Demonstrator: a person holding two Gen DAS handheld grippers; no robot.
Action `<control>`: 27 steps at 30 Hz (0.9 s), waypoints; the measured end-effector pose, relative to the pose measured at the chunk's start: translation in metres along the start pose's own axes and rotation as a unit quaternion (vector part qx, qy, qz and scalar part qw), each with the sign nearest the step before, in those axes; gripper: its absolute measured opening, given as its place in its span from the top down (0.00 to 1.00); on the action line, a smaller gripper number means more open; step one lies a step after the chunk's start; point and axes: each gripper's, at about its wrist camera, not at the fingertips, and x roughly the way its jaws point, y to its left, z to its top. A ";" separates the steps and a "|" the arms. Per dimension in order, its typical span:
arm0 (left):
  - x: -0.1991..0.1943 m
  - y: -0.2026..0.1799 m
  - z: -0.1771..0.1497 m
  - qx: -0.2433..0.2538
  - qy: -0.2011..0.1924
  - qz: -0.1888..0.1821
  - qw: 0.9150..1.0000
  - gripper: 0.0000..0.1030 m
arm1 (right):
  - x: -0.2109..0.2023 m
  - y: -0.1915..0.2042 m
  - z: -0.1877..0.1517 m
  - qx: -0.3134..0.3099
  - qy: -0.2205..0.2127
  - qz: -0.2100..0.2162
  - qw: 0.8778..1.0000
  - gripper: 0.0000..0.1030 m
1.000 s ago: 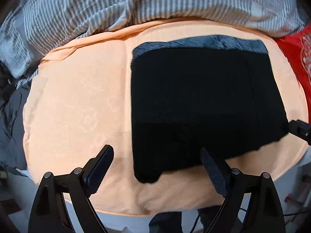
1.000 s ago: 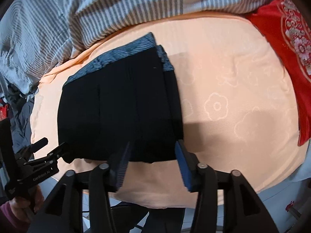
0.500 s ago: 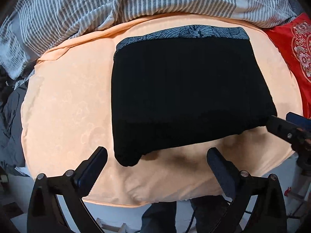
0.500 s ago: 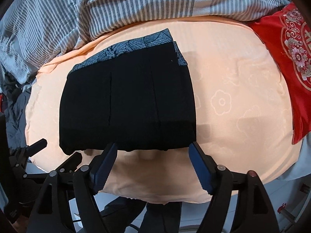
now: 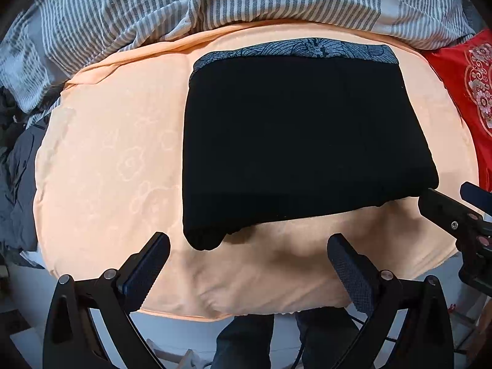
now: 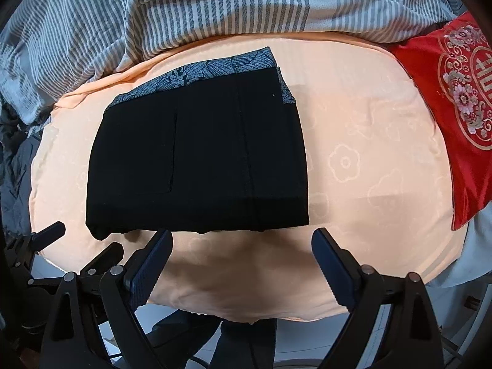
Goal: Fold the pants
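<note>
The black pants (image 5: 301,141) lie folded into a flat rectangle on the peach blanket (image 5: 107,160), with a grey patterned band (image 5: 301,50) along the far edge. They also show in the right wrist view (image 6: 196,160). My left gripper (image 5: 247,246) is open and empty, hovering just before the fold's near edge. My right gripper (image 6: 241,244) is open and empty, also just short of the near edge. The right gripper shows at the right edge of the left wrist view (image 5: 455,215); the left gripper shows at the lower left of the right wrist view (image 6: 46,246).
A grey striped duvet (image 5: 215,0) is bunched along the far side. A red embroidered cushion (image 6: 455,98) lies at the right. Dark clothing (image 5: 15,169) hangs off the left. The blanket's front edge (image 5: 215,315) drops to the floor, where the person's legs stand.
Both grippers opened wider and drew back toward the front edge, away from the folded pants. The pants stay flat where they were.
</note>
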 end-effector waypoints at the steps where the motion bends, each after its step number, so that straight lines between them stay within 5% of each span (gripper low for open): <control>1: 0.000 0.000 0.000 -0.001 0.000 0.000 1.000 0.00 | -0.001 0.001 0.000 0.000 -0.001 -0.001 1.000 0.09; 27: -0.001 0.000 -0.001 -0.002 -0.006 0.016 1.000 0.00 | 0.004 0.011 0.002 -0.017 0.005 -0.019 1.000 0.09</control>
